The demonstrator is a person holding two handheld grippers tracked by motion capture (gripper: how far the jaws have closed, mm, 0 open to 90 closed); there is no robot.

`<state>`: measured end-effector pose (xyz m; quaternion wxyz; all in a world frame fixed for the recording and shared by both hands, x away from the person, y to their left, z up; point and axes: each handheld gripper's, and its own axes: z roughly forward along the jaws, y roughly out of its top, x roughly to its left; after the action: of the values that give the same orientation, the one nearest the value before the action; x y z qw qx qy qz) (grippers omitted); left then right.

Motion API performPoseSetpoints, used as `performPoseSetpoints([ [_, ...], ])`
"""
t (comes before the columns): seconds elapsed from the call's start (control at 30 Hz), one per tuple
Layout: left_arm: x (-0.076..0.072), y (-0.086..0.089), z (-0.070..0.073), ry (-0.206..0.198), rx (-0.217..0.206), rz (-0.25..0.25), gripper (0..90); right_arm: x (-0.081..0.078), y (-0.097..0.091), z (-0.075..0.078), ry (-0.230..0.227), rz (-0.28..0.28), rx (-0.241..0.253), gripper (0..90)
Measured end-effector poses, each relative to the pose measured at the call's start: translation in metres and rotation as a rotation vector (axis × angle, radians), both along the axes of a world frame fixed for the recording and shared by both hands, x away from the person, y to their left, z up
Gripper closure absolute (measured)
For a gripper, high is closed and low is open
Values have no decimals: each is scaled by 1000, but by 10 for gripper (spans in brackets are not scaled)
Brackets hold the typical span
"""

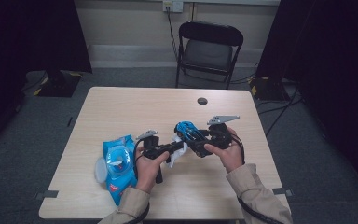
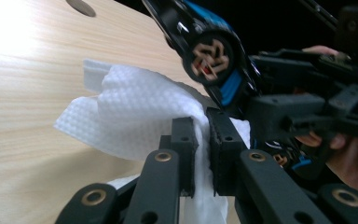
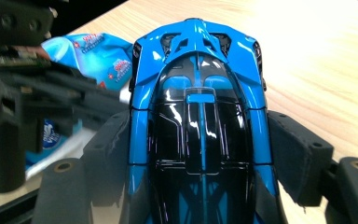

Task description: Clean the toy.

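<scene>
**Toy car and wipe held above the desk**

The right tongs point(image 3: 200, 154) clamp a blue and black toy car point(image 3: 200, 116) by its flanks, one pad pressed on each side of the body, the car's nose pointing away from that gripper's camera. In the high view the car point(image 1: 187, 130) sits above the middle of the desk point(image 1: 121, 107), held between the person's two hands.

The left tongs point(image 2: 202, 154) are pinched nearly together on a white wet wipe point(image 2: 135, 112) (its embossed weave shows clearly), the sheet bunched between the pads and hanging below them. The wipe lies just beside the car's wheel point(image 2: 208, 58) and seems to touch the body under it.

A blue wipes packet point(image 1: 117, 165), its lid flipped open, lies on the desk near the person's left hand point(image 1: 148, 168).
</scene>
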<state>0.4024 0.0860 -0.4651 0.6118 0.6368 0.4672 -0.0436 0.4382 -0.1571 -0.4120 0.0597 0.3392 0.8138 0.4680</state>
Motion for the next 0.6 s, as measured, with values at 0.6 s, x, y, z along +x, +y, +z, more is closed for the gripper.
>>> performPoseSetpoints([
  [0.6,-18,-23,-7,-8,32,-124,827,6,5,-7,15,-31,-32,283],
])
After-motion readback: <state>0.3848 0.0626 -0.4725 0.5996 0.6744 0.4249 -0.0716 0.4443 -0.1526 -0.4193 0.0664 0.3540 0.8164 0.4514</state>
